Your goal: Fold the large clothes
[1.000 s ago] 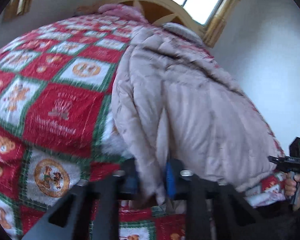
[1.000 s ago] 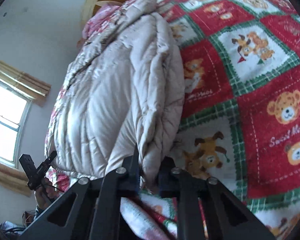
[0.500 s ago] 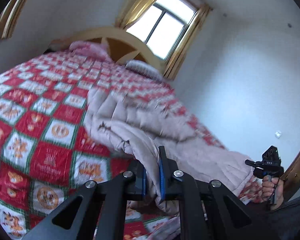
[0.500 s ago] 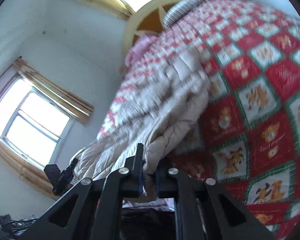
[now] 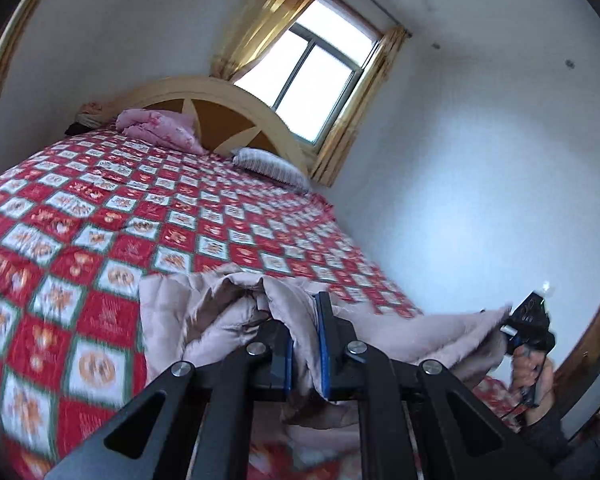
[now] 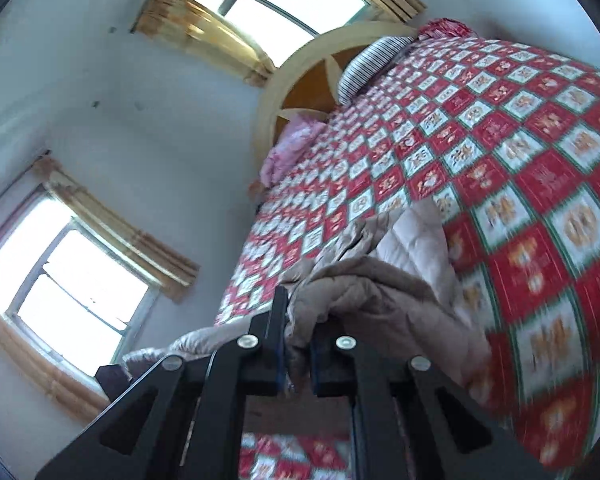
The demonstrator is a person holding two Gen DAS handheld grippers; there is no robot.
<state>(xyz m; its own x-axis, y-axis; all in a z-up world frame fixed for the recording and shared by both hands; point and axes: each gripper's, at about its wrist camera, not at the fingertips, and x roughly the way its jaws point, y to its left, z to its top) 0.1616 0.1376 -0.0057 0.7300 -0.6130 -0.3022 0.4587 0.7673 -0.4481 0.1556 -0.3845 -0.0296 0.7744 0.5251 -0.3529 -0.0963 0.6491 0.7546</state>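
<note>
Garment: we see a beige quilted padded coat point(image 5: 204, 320) bunched in the lower centre of the left wrist frame, its far part lying on the bed, its near edge lifted.
Left claw: our left gripper point(image 5: 305, 344) sits at bottom centre of its frame, its two black fingers with blue pads point(image 5: 323, 344) clamped on a fold of the coat.
Right claw: our right gripper point(image 6: 298, 344) sits at bottom centre of the right wrist frame, its fingers pressed together on another bunch of the same coat point(image 6: 380, 292).
Right claw, other view: at the lower right edge of the left wrist frame we see it again as a black device point(image 5: 528, 326) held by a hand point(image 5: 530, 372), with the coat's edge stretched up to it.
Bed cover: a red, white and green chequered quilt with bear prints point(image 5: 100, 216) fills the left half of the left frame and the right half of the right frame point(image 6: 520, 160).
Head of bed: an arched pale wooden headboard point(image 5: 236, 100) stands in the upper centre, with a pink folded blanket point(image 5: 156, 128) and a grey striped pillow point(image 5: 272, 166) touching the quilt in front of it.
Window: a bright window with yellow curtains point(image 5: 316, 80) sits in the upper centre, right of the headboard.
Wall: a plain white wall point(image 5: 480, 168) takes up the right of the left frame.
</note>
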